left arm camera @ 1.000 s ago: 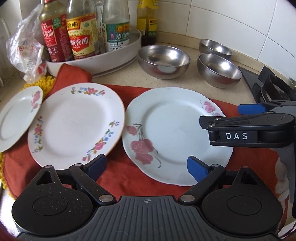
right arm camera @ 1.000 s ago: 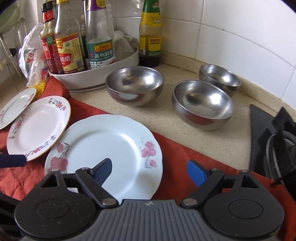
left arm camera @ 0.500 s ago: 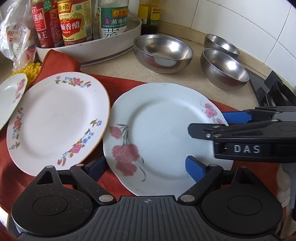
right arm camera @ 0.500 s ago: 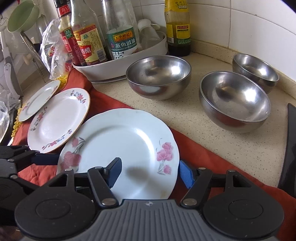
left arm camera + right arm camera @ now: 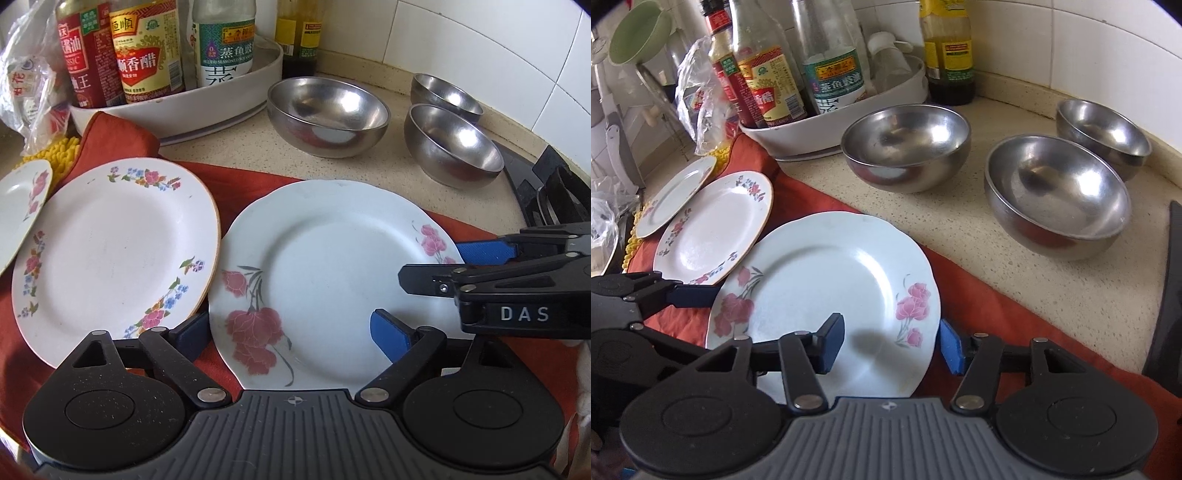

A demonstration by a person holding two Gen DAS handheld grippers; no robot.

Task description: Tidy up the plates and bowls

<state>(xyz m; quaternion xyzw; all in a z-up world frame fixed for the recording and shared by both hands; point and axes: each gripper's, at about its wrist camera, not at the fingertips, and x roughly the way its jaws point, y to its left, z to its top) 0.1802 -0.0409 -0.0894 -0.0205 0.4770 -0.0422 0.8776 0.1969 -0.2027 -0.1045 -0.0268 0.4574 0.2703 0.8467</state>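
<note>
The rose-patterned plate [image 5: 827, 280] lies on the red cloth [image 5: 964, 295] on the tabletop, the right tool [image 5: 890, 343] closing astride its near rim, the left tool [image 5: 291, 332] wide and empty; next, probably pinch and lift.

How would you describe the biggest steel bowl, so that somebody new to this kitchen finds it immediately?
Start at the white tray of sauce bottles by the tiled wall. Directly beside it, on the bare speckled counter, stands the wide steel bowl. It is broader and shallower than the two smaller steel bowls standing nearer the stove.
</note>
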